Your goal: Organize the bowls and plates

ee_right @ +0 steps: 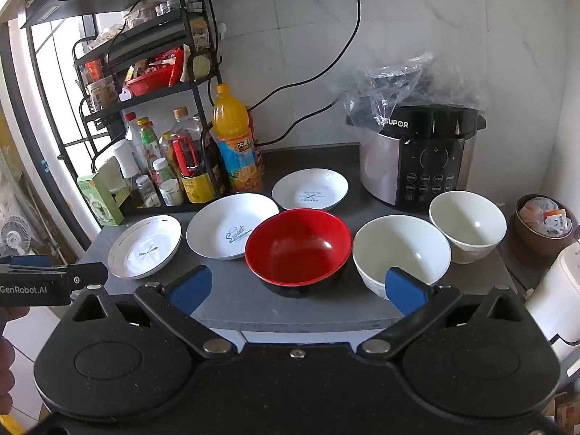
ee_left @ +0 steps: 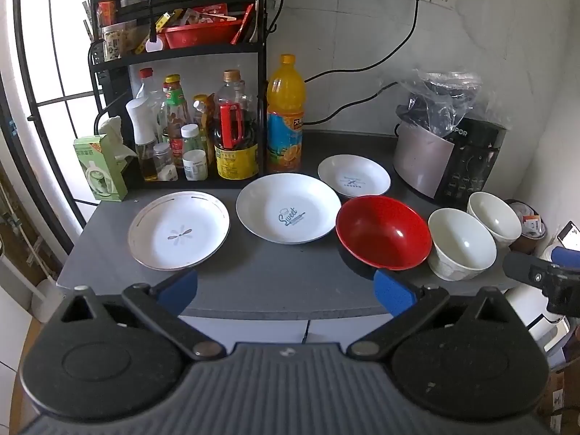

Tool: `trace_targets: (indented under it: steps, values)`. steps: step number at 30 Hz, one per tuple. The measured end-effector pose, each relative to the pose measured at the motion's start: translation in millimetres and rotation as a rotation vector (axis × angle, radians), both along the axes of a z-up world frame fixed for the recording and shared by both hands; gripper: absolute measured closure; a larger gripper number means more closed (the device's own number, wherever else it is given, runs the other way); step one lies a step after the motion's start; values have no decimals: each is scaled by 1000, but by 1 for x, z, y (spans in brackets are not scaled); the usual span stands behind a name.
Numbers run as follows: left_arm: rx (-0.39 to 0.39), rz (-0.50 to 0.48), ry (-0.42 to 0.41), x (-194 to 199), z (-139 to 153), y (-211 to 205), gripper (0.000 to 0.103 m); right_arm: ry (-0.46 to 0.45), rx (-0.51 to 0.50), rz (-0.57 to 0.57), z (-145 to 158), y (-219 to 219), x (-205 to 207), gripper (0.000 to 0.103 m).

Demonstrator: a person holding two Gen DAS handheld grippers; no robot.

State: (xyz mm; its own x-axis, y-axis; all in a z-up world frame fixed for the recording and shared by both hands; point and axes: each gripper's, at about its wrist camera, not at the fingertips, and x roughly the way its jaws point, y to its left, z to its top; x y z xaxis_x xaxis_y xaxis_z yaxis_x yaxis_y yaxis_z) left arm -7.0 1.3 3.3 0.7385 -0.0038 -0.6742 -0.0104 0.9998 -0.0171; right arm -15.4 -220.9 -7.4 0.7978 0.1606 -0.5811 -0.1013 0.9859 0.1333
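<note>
Both grippers hang just off the front edge of the dark grey countertop [ee_left: 275, 279], and neither holds anything. The left gripper [ee_left: 286, 290] has its blue-padded fingers [ee_left: 179, 288] spread wide apart, and the right gripper [ee_right: 297, 288] stands open the same way, its fingers [ee_right: 404, 288] well apart. Taking the red bowl [ee_right: 298, 246] as the marker, all the crockery sits in a loose row across the counter. Just to its left lies the white plate printed "Sweet" [ee_left: 288, 208], its rim touching or nearly touching the bowl. Further left of that, apart from it, is the plate with a thin dark rim and a flower mark [ee_left: 178, 230]. Behind the red bowl, toward the wall, sits a smaller white plate with blue print [ee_right: 310, 188]. Just to the right of the red bowl is a white bowl [ee_right: 401, 250], and beyond that, further right and a little back, a second white bowl [ee_right: 467, 224] right beside the first; I cannot tell whether they touch. All the dishes are upright and look empty. Behind the two white bowls stands a SUPOR cooker [ee_right: 417, 159] with a clear plastic bag over its top. Far back to the left of the red bowl is an orange juice bottle [ee_left: 285, 116], and next to it a black rack [ee_left: 177, 54] crowded with sauce bottles and jars.
</note>
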Motion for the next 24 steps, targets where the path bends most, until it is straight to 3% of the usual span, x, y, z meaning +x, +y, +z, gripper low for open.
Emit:
trace_targets:
  steps: [24]
  values:
    - [-9,3,-19,-2,2,-1,0,-2,-9,-8,2,0,1,0]
